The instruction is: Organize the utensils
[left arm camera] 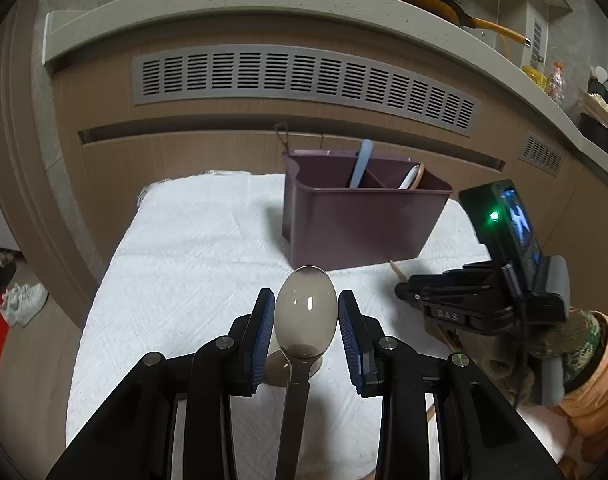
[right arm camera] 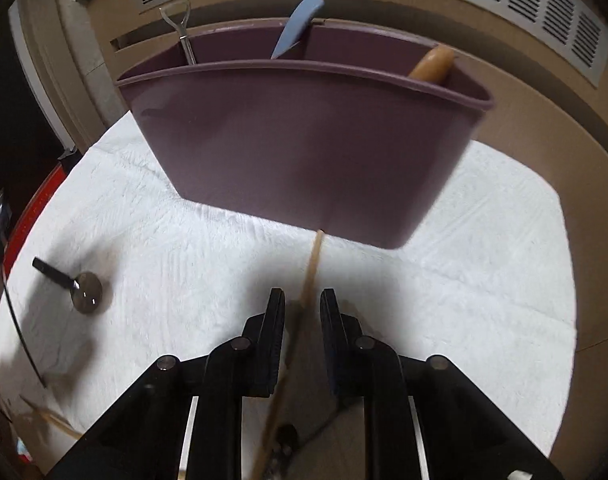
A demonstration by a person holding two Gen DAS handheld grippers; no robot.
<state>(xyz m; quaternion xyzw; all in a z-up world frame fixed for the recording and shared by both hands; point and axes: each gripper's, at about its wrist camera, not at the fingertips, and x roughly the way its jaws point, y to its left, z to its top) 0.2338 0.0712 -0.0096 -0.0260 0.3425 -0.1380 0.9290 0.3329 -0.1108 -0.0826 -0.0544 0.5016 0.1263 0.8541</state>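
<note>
My left gripper point(left arm camera: 306, 300) is shut on a translucent grey spoon point(left arm camera: 306, 312), bowl up between the blue pads and handle running back between the fingers, lifted above the white cloth point(left arm camera: 192, 264). A purple utensil caddy point(left arm camera: 364, 224) point(right arm camera: 304, 140) stands at the far side with a blue handle point(right arm camera: 300, 24), a wooden handle point(right arm camera: 432, 64) and a metal tool point(right arm camera: 180, 28) in it. My right gripper point(right arm camera: 302, 300) point(left arm camera: 402, 292) points down over a wooden chopstick point(right arm camera: 312, 264) lying toward the caddy. Its jaws stand narrow around the stick, with gaps showing on both sides.
Another grey spoon point(right arm camera: 86, 292) with a dark handle lies on the cloth point(right arm camera: 464, 260) at the left. More wooden sticks point(right arm camera: 52, 420) lie at the near left corner. A cabinet front with a vent grille point(left arm camera: 304, 76) rises close behind the caddy. A gloved hand point(left arm camera: 564, 340) holds the right gripper.
</note>
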